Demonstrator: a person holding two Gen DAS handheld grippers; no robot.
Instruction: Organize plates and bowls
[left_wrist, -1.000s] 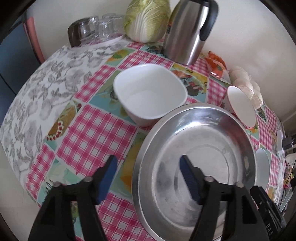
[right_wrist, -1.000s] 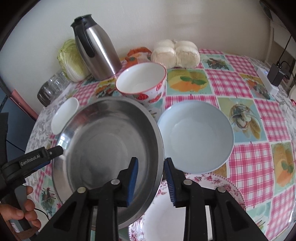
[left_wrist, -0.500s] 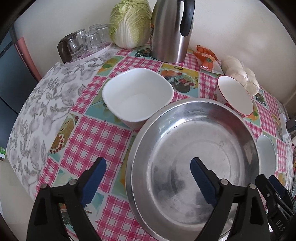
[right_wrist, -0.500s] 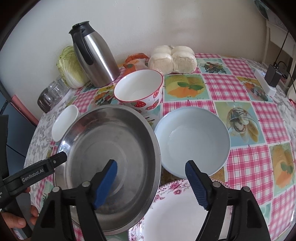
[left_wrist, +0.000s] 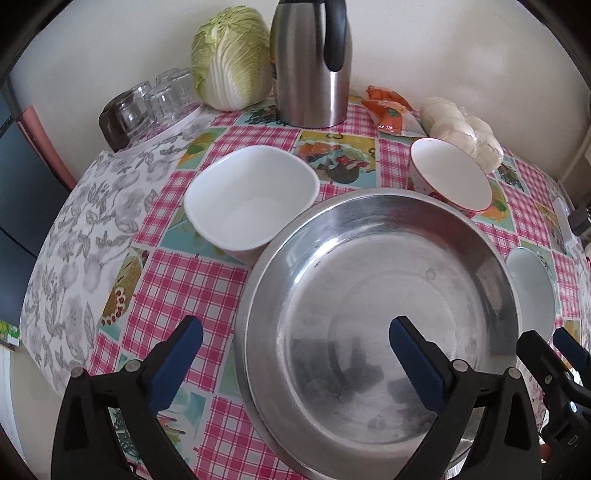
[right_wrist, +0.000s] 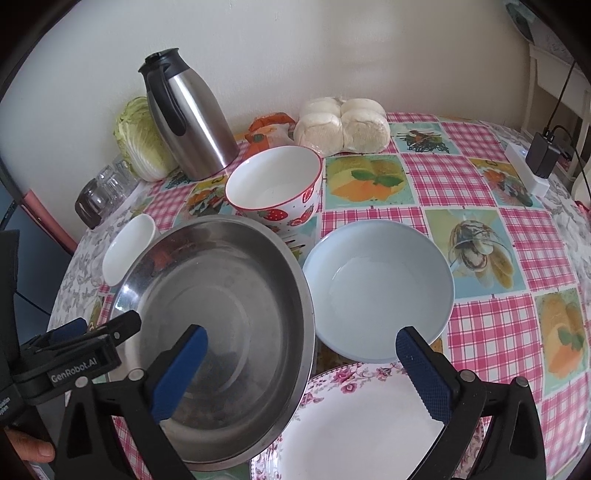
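- Checked pink tabletop (right_wrist: 476, 177) against a pale wall, crowded at the back with a steel thermos (right_wrist: 192, 118), a cabbage (left_wrist: 232, 62), upturned glasses (left_wrist: 155, 99) and a bag of buns (right_wrist: 343, 125).
- Big steel basin (left_wrist: 369, 295) down flat on the tabletop, one edge overlapping the floral plate (right_wrist: 369, 424) at the near side.
- Left hand-held gripper (left_wrist: 295, 362): just been opening, now released and spread wide, one finger over the cloth, the other above the basin's floor, the near rim between them, pads clear of it.
- Right hand-held gripper (right_wrist: 303, 373): also just been opening, from a narrow pinch at the basin's rim to fully spread, nothing pressed between the pads.
- Meaning, by the look of it: basin let go on both sides and parked as the base for a stack.
- Still loose around it: square white bowl (left_wrist: 251, 199) touching or just beside the far-left rim, strawberry bowl (right_wrist: 273, 184) behind, pale blue bowl (right_wrist: 380, 288) just beside the right edge.
- Likely next call: a smaller bowl picked up and nested inside.
- One worry: basin resting partly on the plate, so perhaps not quite level.
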